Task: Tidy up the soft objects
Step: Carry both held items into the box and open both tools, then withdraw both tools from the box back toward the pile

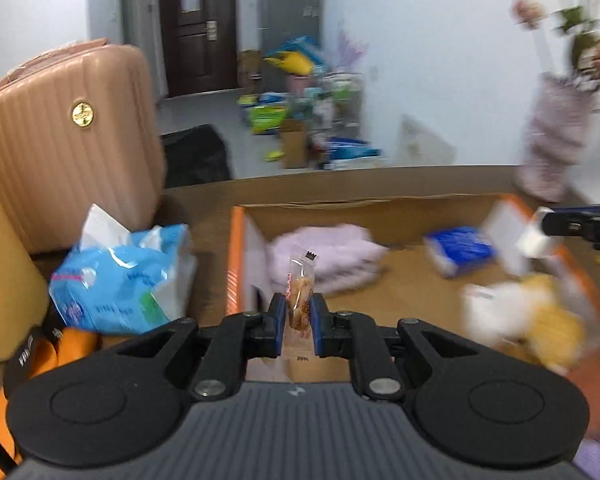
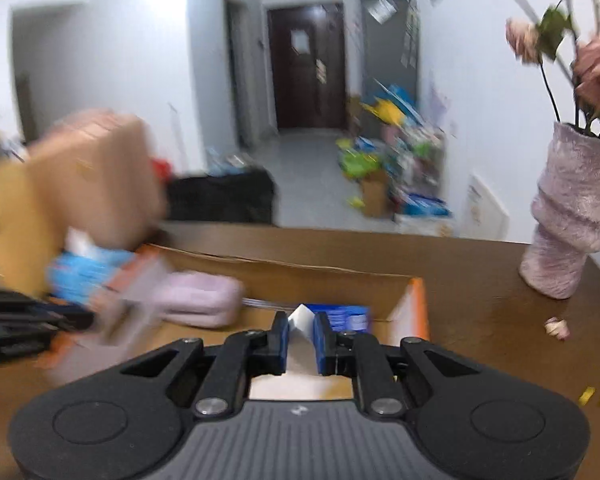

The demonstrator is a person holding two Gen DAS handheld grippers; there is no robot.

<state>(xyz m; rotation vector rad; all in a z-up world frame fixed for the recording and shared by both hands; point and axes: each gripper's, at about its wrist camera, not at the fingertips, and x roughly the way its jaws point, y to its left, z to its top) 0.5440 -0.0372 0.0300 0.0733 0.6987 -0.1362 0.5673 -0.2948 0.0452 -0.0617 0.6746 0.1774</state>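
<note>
Left hand-held gripper (image 1: pixel 299 312) clamps one snack pack (image 1: pixel 300 292) upright over the box (image 1: pixel 236 256).
Right hand-held gripper (image 2: pixel 302 330) pinches one white packet (image 2: pixel 300 320); one folded towel (image 1: pixel 324 256) lies inside.

Even, soft indoor light, bright on the white walls. Motion blur smears my left view's right side and my right view's left side. Fisheye bends the edges, dark corners. Faint glare on the counter (image 2: pixel 480 280).

Pink suitcase (image 1: pixel 60 140), dark door (image 2: pixel 306 66), pink vase (image 2: pixel 572 212) on brown table (image 2: pixel 480 300)
</note>
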